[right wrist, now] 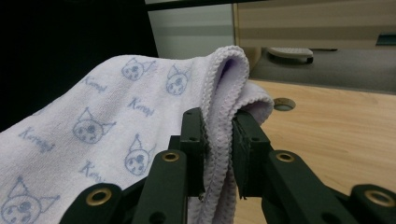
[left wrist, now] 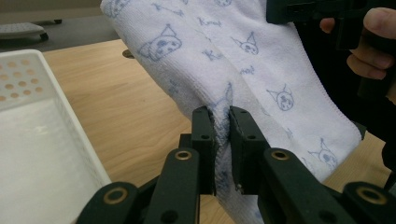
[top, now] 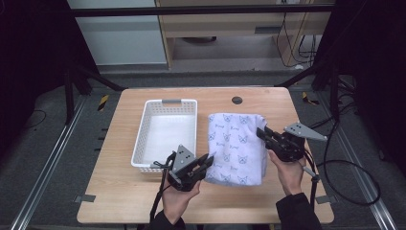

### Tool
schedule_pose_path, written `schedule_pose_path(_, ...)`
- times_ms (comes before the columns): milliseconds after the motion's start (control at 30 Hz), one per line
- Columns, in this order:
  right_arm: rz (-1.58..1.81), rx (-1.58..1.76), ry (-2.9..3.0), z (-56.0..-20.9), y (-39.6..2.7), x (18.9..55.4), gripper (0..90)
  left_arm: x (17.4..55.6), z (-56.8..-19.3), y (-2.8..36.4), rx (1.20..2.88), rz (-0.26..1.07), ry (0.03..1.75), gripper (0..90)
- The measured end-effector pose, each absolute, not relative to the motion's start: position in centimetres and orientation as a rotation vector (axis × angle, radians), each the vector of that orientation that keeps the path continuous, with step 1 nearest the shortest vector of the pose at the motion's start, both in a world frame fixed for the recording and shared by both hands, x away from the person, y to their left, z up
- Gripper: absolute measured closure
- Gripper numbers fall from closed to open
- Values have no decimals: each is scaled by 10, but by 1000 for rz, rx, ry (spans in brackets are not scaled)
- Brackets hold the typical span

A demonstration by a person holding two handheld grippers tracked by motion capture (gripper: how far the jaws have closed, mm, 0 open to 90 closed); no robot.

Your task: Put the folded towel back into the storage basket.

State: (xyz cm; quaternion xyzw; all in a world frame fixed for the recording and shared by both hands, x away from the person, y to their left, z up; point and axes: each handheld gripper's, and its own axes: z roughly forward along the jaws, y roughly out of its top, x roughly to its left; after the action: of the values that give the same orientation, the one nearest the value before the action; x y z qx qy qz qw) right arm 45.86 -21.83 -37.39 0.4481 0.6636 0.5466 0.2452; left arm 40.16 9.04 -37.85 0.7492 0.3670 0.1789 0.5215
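Both grippers are clamping the folded white terry towel with blue cat print (top: 238,146): left gripper (top: 207,163) at near-left corner, right gripper (top: 263,132) at far-right edge; pickup's done, transfer to white perforated plastic basket (top: 142,132) at left is pending

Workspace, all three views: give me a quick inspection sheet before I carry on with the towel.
Surface: wooden table, with a round dark grommet near its far edge.
Job's things: folded white towel printed with blue cat faces, lifted at two edges; white perforated basket to its left holds nothing.
Clutter: nothing seen.
Grippers: left gripper shut on the towel's near left corner; right gripper shut on its right edge; fingers pinch the folded hem.
Cables: one trails from each gripper; the right one loops over the floor.
Surroundings: dark frame rails, grey carpet, wooden furniture behind.
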Motion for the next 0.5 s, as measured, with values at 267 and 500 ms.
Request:
schedule_pose_path(267, 1488, 1169, 1798, -354, -198, 462, 760, 404, -362, 109, 1767, 465, 879, 807)
schedule_pose_path(500, 1495, 1128, 1781, -338, -178, 467, 760, 407, -348, 126, 1748, 507, 881, 807)
